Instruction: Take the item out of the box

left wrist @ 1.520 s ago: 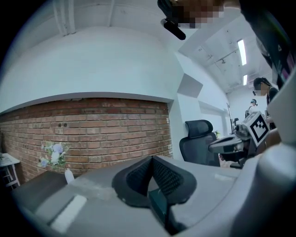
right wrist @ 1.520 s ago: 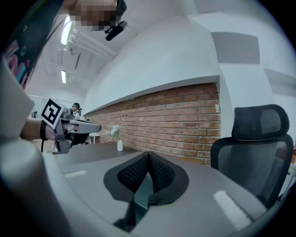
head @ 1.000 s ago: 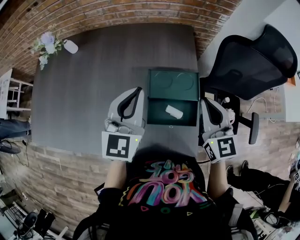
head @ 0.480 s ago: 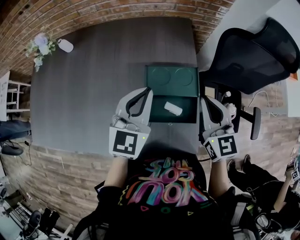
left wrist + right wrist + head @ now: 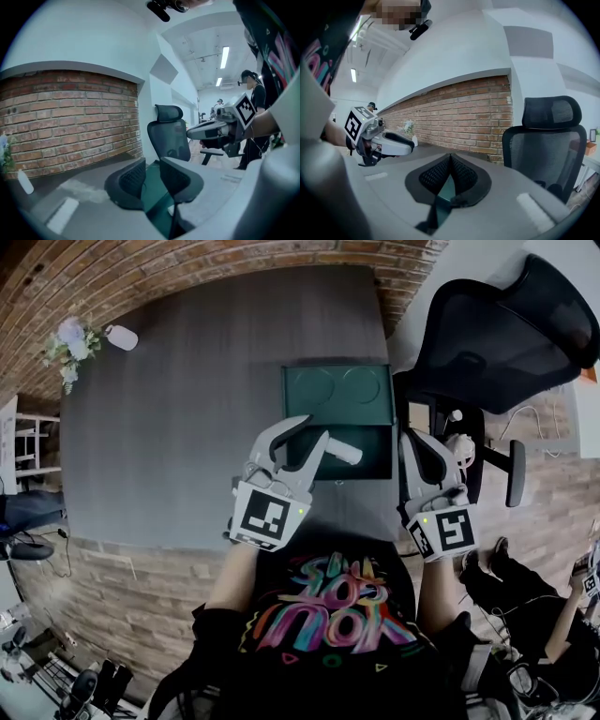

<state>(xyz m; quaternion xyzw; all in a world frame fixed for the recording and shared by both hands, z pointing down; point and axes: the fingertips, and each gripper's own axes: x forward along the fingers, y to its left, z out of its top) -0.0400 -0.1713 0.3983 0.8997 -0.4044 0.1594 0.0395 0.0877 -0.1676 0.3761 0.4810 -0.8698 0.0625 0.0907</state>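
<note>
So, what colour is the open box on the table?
Dark green open rectangular box; the head view shows it best.

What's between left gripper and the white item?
Head view: only bare green box floor before the white item. The left gripper's jaws have just been opening and grip nothing.

Bright, even indoor light fills all three views. In the head view the matte grey tabletop (image 5: 178, 418) shows no glare and only faint, soft shadows. Fisheye distortion bends the brick wall (image 5: 187, 277) into an arc. Both gripper views have a cool bluish cast and dark, rounded corners. Ceiling strip lights (image 5: 225, 56) burn white, a pale sheen lies on the tabletop, and the near jaws look soft.
</note>
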